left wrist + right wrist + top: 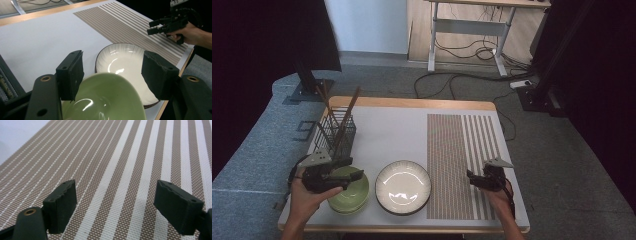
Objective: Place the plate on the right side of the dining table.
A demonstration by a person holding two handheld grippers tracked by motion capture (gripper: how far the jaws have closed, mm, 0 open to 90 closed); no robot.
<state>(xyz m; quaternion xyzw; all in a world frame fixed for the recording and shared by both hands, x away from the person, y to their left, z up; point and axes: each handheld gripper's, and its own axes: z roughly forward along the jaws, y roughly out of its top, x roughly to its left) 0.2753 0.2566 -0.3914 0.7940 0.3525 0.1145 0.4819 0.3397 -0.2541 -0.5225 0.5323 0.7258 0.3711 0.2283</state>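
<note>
Two tools are in my view over the desk [397,120]. I see the left tool [354,174] hanging above the green bowl [349,192] at the near left corner, jaws spread wide, nothing gripped. In the left gripper view the bowl's rim [110,77] lies below and between the jaws, clear of both pads. Just right of the green bowl sits the white ribbed plate [403,186], its edge close beside it. I see the right tool [471,176] low over the striped placemat [462,150] at the near right, jaws wide and empty, well apart from the bowl. At far left stands the wire basket [335,131] holding chopsticks [347,117].
</note>
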